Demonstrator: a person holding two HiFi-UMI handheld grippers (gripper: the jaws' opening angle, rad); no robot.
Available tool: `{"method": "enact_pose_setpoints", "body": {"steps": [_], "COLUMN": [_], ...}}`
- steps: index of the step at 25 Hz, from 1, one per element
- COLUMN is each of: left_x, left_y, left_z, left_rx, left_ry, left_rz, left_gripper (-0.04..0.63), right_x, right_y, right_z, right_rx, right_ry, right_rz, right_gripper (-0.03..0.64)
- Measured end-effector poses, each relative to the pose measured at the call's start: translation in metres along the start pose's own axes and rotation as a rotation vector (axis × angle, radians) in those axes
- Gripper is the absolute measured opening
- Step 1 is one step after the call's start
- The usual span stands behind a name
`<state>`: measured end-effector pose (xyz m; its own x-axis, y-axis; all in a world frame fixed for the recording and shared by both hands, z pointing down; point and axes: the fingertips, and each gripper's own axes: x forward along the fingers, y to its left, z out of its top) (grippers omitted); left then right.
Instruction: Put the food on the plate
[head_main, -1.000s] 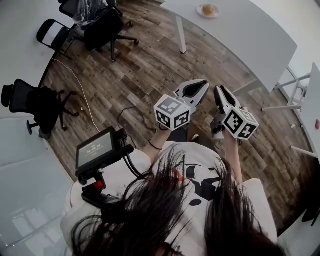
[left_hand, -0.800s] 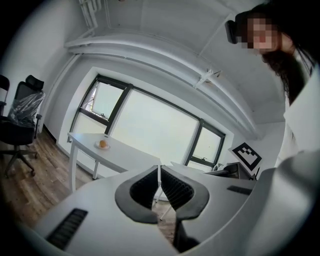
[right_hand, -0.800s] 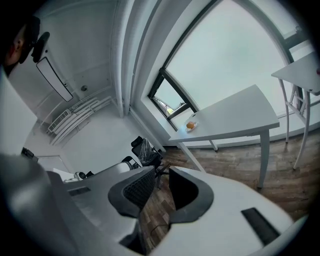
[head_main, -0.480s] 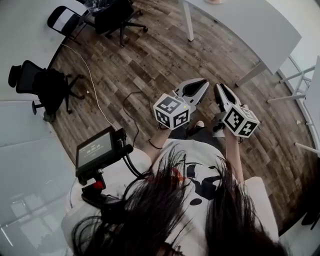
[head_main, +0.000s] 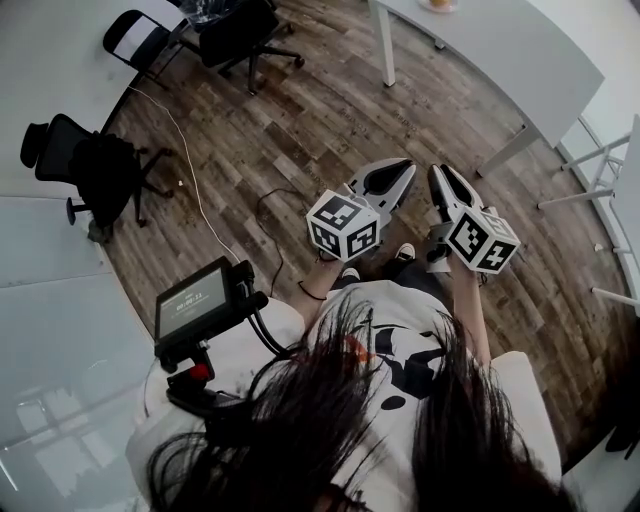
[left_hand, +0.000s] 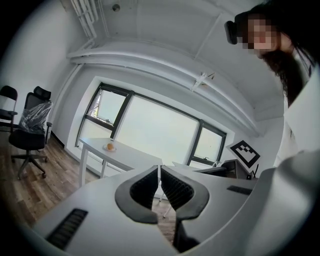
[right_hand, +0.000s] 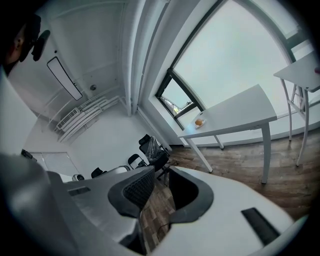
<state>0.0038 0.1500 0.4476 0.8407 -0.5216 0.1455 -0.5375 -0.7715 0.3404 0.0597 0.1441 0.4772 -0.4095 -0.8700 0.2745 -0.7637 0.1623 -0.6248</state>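
A small white plate with a round orange-brown piece of food (left_hand: 109, 147) stands on a long white table (left_hand: 131, 159) by the window. The right gripper view shows the same plate (right_hand: 199, 121) on the table's far end. In the head view only the plate's rim (head_main: 441, 3) shows, at the top edge. My left gripper (head_main: 404, 168) and right gripper (head_main: 436, 176) are held side by side at waist height over the wooden floor, far short of the table. Both are shut with nothing between their jaws; the left pads (left_hand: 150, 185) meet at the tip.
Black office chairs (head_main: 243, 35) (head_main: 88, 175) stand to the left, and a cable (head_main: 198, 195) trails across the floor. The table's legs (head_main: 386, 45) lie ahead. A second white table (head_main: 628, 190) is at the right. A small monitor (head_main: 197, 303) hangs at my left side.
The floor, chairs and table have slid down and nearer in the head view, and the plate has slipped to the top edge. Both grippers keep their pose and stay shut.
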Motion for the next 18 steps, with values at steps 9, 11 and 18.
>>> {"method": "enact_pose_setpoints", "body": {"steps": [9, 11, 18], "left_x": [-0.082, -0.112, -0.159], "left_y": [0.005, -0.002, -0.016], "left_z": [-0.012, -0.019, -0.043], "left_rx": [-0.014, -0.015, -0.027], "left_ry": [-0.008, -0.009, 0.003], "left_rz": [-0.016, -0.036, -0.075], "left_gripper": [0.006, 0.006, 0.006], "right_x": [-0.016, -0.028, -0.05], "right_y": [0.061, 0.083, 0.114], "right_z": [-0.051, -0.072, -0.118], "right_rx": [-0.024, -0.04, -0.066], "right_ry": [-0.03, -0.039, -0.046], "right_rz": [-0.035, -0.048, -0.079], "right_gripper": [0.098, 0.098, 0.098]}}
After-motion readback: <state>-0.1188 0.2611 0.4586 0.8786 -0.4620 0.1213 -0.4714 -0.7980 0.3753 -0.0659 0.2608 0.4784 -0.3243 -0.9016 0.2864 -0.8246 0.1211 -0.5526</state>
